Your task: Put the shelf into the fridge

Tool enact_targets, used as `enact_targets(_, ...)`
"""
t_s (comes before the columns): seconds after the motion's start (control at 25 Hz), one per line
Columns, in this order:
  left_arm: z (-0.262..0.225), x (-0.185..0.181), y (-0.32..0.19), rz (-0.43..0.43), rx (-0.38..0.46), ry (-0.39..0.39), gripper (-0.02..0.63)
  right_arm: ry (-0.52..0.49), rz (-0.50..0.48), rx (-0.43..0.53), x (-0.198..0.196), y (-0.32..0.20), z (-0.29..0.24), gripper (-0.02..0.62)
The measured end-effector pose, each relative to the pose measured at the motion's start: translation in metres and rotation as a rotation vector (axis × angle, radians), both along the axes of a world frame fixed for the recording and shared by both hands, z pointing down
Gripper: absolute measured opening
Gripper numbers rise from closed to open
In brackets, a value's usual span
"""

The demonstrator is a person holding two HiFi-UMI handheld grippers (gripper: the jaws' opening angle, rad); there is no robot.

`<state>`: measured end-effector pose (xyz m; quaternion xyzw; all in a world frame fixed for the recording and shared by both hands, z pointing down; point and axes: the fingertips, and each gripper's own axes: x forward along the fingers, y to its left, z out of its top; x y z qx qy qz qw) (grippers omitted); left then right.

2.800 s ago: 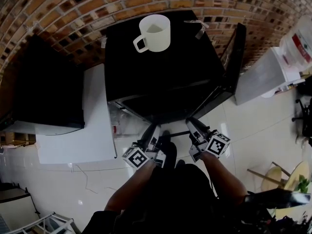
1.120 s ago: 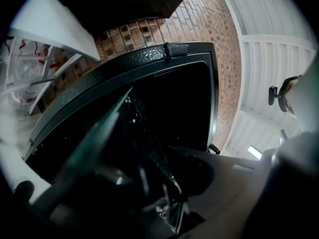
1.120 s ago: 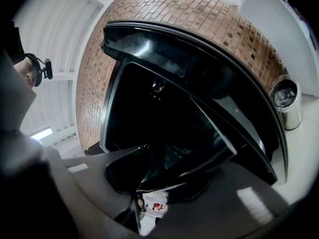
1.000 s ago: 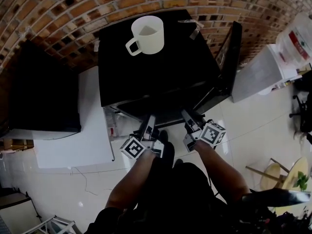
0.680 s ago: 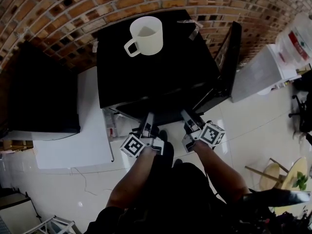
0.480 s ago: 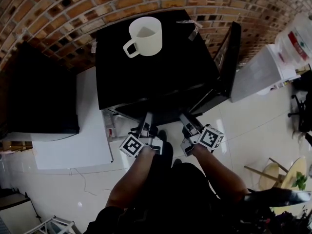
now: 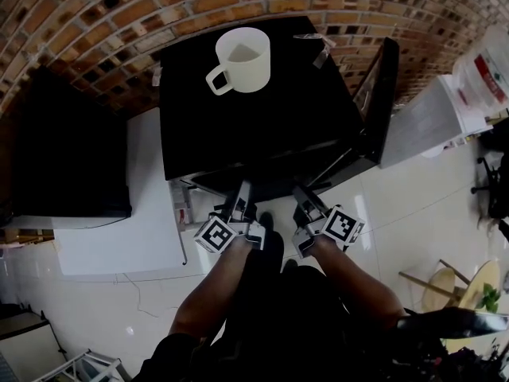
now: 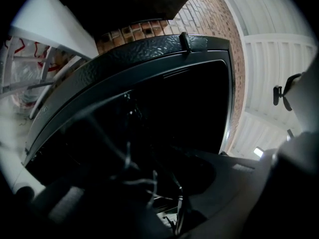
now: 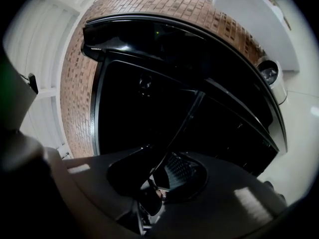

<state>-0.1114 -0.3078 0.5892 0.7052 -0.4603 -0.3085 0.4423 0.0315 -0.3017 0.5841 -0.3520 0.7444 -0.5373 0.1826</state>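
In the head view, the black fridge fills the upper middle of the frame, with its door swung open at the right and a white cup standing on its top. The left gripper and the right gripper both reach under the fridge's front edge, at lower centre. The shelf itself is hidden here beneath the fridge top.

In the left gripper view, thin wires of the shelf cross the dark opening at centre. One wire runs down into the left gripper, whose jaws are pinched together on it.

In the right gripper view, a single shelf wire slants from upper right down to lower centre. There the right gripper is clamped on it, its ribbed pad pressed against the wire. The shelf's front edge is therefore held at the mouth of the fridge, and the rest appears to be inside.

My judgement is that a thin wire gives little purchase. If one side runs ahead, the shelf could skew, jam on the side walls or twist out of a grip. A hard shove might also jolt the cup.

No writing is legible. The red label on the white container at upper right is too blurred to read.
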Motion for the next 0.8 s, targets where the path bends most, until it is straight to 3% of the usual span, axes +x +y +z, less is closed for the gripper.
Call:
enact_targets(0.2,0.001,0.001,0.014,0.019,-0.022,-0.072,0.092,-0.005,0.024,0.0,-0.001,-0.01,0.001,0.069)
enact_targets(0.36,0.001,0.003,0.023,0.013,-0.068,-0.035,0.074,-0.008,0.022,0.012,-0.002,-0.016,0.0,0.071)
enact_targets(0.48,0.001,0.004,0.02,0.014,-0.087,0.01,0.063,-0.01,0.061,-0.087,0.001,-0.015,0.01,0.071)
enact_targets(0.6,0.0,0.002,0.013,0.002,-0.088,-0.015,0.067,0.005,0.045,-0.069,-0.002,-0.024,0.008,0.074)
enact_targets(0.68,-0.001,-0.001,0.006,-0.01,-0.084,-0.048,0.071,0.018,0.015,0.001,-0.007,-0.035,0.001,0.077)
enact_targets(0.8,-0.001,-0.004,-0.005,-0.034,-0.089,-0.073,0.074,0.052,0.014,-0.011,-0.008,-0.045,0.004,0.083)
